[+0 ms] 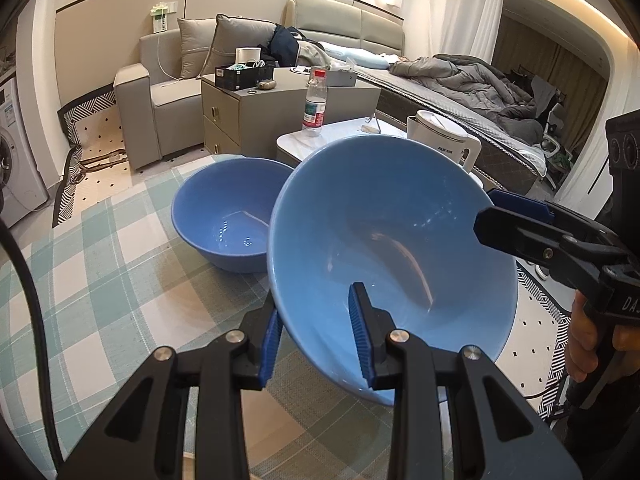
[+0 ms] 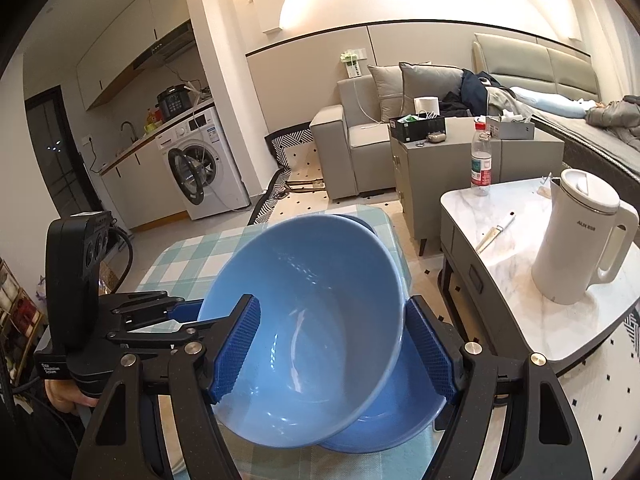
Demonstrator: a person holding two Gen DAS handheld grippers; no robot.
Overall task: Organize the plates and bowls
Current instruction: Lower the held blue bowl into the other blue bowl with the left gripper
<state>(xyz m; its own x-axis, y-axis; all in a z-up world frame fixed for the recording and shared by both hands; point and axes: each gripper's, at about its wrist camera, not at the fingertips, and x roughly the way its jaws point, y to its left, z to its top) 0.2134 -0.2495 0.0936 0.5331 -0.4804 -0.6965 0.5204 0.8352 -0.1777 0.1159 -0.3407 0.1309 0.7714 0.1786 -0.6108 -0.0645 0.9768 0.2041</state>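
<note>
The left gripper point(image 1: 316, 332) pinches the near rim of a light blue bowl point(image 1: 384, 256), held tilted at frame centre, mouth toward the camera; the right gripper point(image 2: 336, 348) straddles its rim, grip unclear; a darker bowl point(image 1: 224, 220) sits on the checked tablecloth point(image 1: 100, 280), sofa point(image 1: 160, 92) behind

2 blue bowls point(image 1: 392, 256) point(image 1: 224, 220), 2 grippers point(image 1: 316, 340) point(image 2: 336, 348), 1 kettle point(image 2: 580, 240), 1 water btl point(image 2: 481, 168).

White electric kettle point(image 2: 580, 240) sitting on a marble-topped side table point(image 2: 516, 292), clear water bottle point(image 2: 481, 160) with red label standing near its far edge, washing machine point(image 2: 200, 168) hanging open, grey sofa point(image 2: 360, 136) holding cushions, checked tablecloth point(image 1: 100, 272) covering the near table.
</note>
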